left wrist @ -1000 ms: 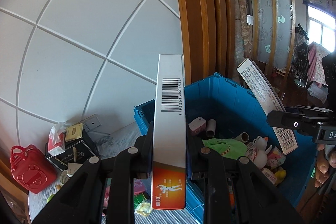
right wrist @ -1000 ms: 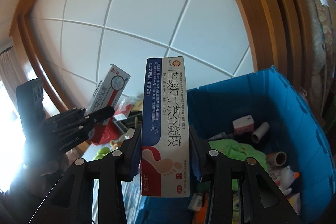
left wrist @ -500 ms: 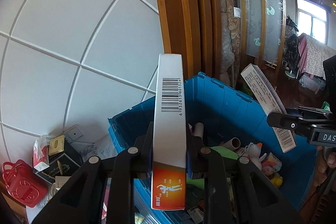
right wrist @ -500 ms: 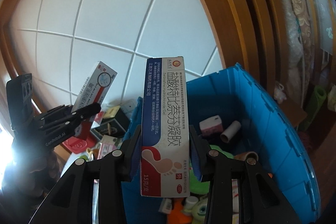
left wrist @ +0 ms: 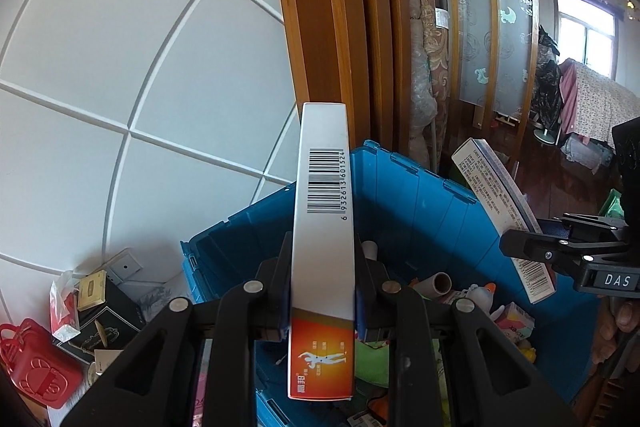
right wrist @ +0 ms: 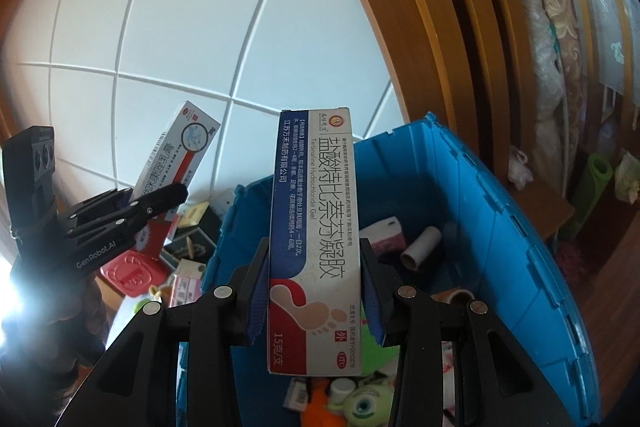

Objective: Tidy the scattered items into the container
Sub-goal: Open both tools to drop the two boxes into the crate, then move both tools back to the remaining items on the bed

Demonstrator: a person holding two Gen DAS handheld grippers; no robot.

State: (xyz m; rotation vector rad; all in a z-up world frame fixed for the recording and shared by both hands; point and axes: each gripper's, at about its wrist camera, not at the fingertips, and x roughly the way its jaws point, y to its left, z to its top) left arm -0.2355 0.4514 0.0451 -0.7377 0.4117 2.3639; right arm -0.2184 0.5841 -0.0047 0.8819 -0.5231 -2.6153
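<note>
**Two medicine boxes carried over the blue crate**

Both grippers have drifted closer to the blue crate [left wrist: 420,203], which now fills more of each view. Left gripper [left wrist: 323,287] is clamped on a white-and-orange box [left wrist: 323,227], standing upright at 12 o'clock. Right gripper [right wrist: 316,291] pinches the foot-gel box [right wrist: 316,227], likewise upright. Cardboard tubes [right wrist: 420,249] and a green one-eyed toy [right wrist: 366,407] lie inside the crate; a red case [left wrist: 34,363] sits outside at 8 o'clock.
</note>
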